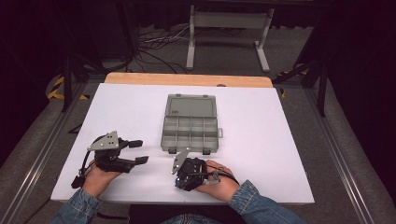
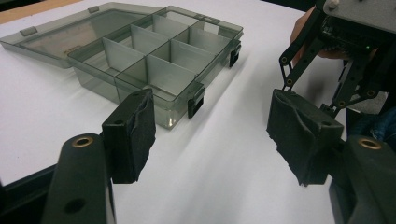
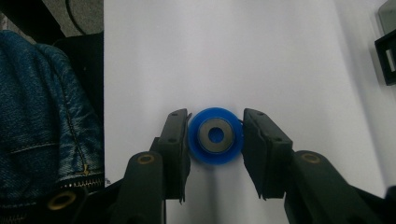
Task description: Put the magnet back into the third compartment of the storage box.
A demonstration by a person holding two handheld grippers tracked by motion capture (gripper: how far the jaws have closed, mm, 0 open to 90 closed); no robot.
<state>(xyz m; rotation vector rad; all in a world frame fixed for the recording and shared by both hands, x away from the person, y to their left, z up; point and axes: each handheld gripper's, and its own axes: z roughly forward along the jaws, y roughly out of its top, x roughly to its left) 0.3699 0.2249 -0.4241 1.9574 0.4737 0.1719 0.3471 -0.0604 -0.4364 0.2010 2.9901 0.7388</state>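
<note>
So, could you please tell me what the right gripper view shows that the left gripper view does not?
Right gripper view: a blue disc between the right tool's pads, plus denim. Left gripper view: the box's compartments and open lid, beyond the left tool. Both: the white table and a black box latch.

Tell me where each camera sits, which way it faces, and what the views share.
High view: above the person's side, looking forward and down on the white table; forearms, hands, left gripper.
Left gripper view: between its own open jaws, toward the organizer box and the right gripper.
Right gripper view: straight down; its jaws flank a blue disc, denim alongside.
Shared: the box.
</note>
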